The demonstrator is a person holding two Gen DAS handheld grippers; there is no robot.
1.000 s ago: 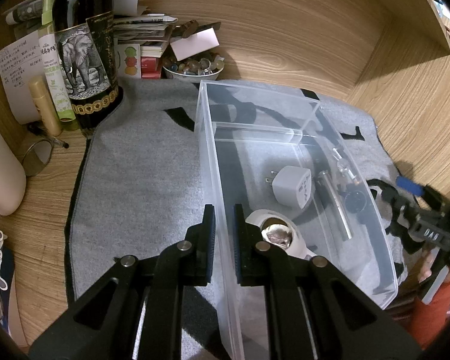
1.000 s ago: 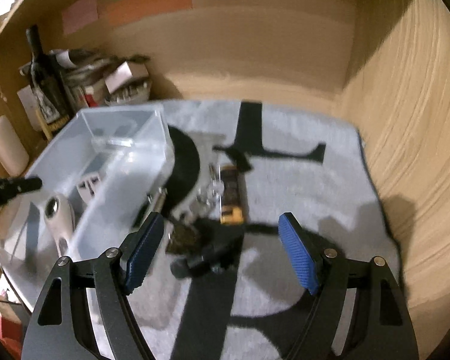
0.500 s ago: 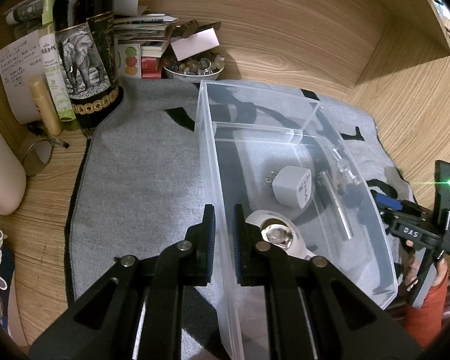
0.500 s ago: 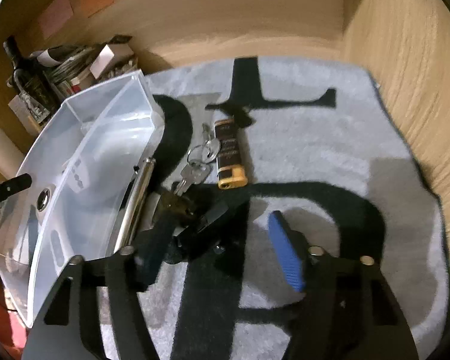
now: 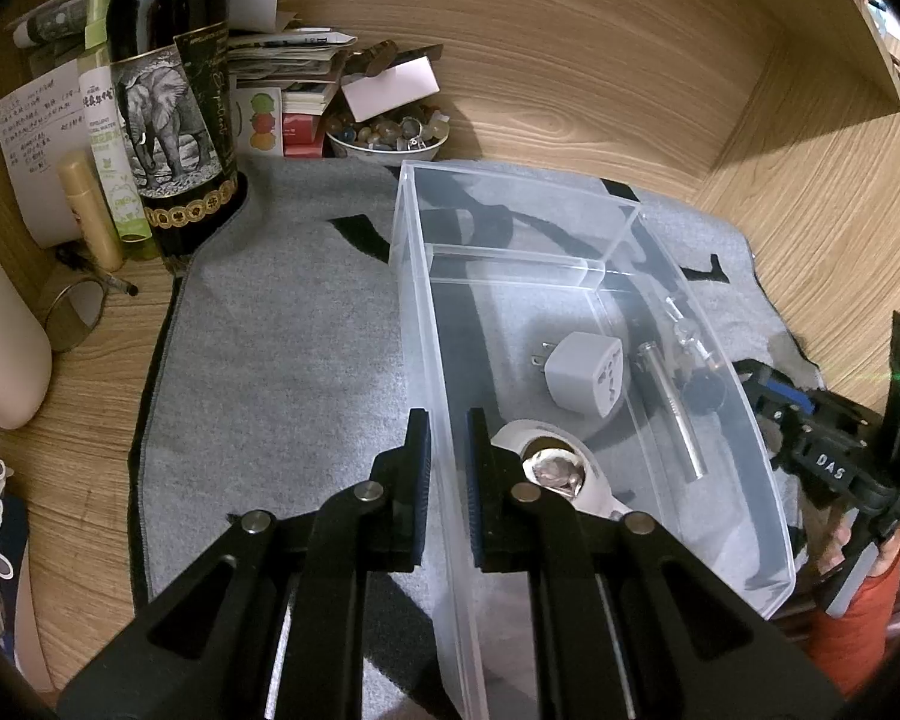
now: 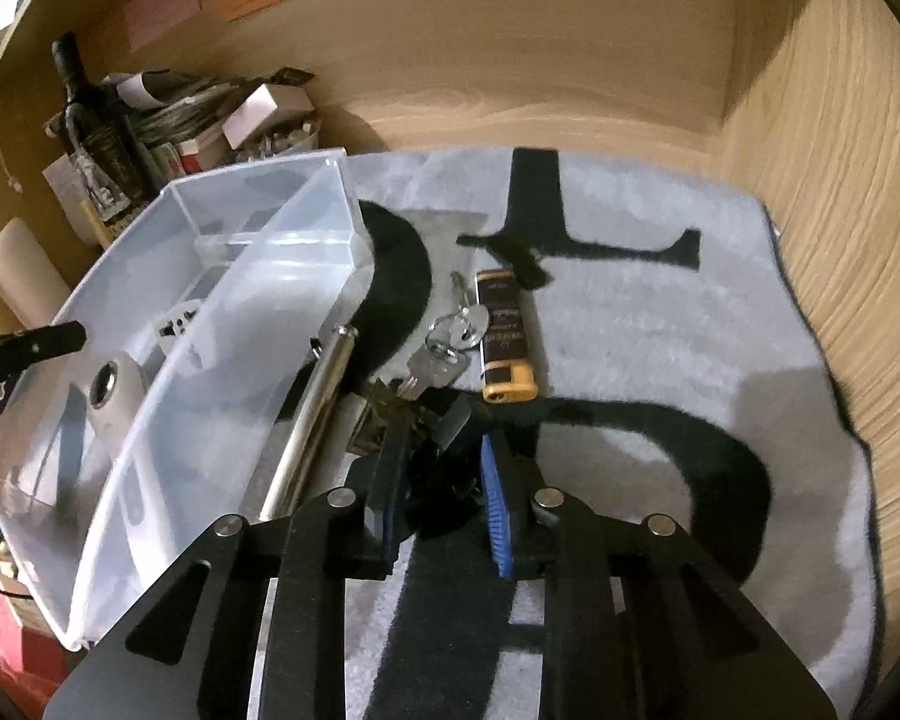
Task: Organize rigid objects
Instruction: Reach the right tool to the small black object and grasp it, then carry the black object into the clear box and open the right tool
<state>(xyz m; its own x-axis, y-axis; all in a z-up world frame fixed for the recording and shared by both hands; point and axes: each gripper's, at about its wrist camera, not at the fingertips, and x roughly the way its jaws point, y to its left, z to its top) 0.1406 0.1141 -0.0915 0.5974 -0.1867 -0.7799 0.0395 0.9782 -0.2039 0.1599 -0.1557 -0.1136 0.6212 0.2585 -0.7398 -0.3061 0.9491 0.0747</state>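
The clear bin [image 5: 426, 360] is being pinched by its side wall in the left gripper [image 5: 447, 474]. The right gripper [image 6: 438, 474] is being closed around the dark key fob [image 6: 432, 450], at 7 o'clock from the lighter [image 6: 504, 336]. The fob should be centred between the pads, so the attached keys [image 6: 444, 354] are dragged clear of the metal tube [image 6: 312, 414].

A wooden bench [image 5: 600, 96] carried a grey mat [image 5: 282, 360]; on the mat lay a clear bin [image 5: 426, 324], keys [image 6: 444, 354], a lighter [image 6: 504, 336]; a bottle [image 5: 168, 90] stood beside it.
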